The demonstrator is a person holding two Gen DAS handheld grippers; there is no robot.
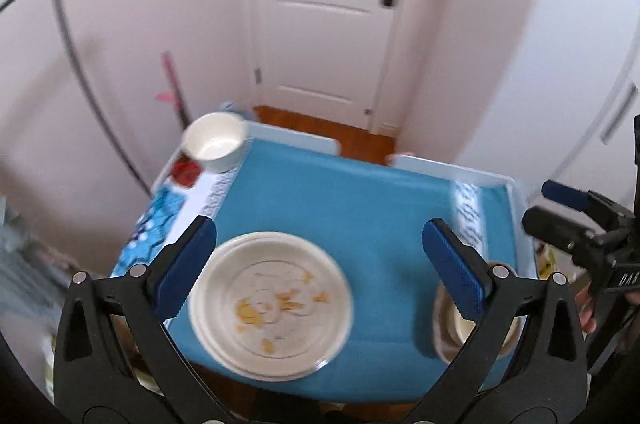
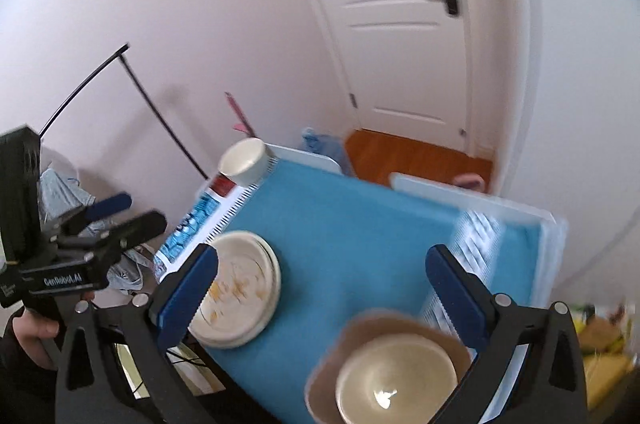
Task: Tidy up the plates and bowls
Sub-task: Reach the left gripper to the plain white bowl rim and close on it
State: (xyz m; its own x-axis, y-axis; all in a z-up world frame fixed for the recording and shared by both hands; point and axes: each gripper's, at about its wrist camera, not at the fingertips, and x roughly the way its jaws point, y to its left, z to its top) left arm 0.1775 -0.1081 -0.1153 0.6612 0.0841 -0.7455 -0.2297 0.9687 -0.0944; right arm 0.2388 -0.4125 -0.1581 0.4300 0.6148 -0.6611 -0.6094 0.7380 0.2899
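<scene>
A white plate (image 1: 272, 302) with yellow crumbs, on top of another plate, lies near the front left of the blue mat (image 1: 360, 208). My left gripper (image 1: 316, 268) is open above it, empty. A white bowl (image 1: 216, 142) stands at the mat's far left corner. A cream bowl (image 2: 396, 380) sits on a brown plate (image 2: 360, 336) at the front right; in the left wrist view (image 1: 464, 328) my finger partly hides it. My right gripper (image 2: 324, 288) is open above the mat between the plates (image 2: 236, 288) and this bowl. The far bowl (image 2: 244, 160) also shows there.
The mat lies on a white tray table (image 1: 296, 136) facing a white door (image 1: 328, 8) over a wooden floor (image 2: 416, 156). A red item (image 1: 186, 172) and a blue patterned strip (image 1: 156, 220) lie on the left edge. A black rack (image 1: 68, 36) stands left.
</scene>
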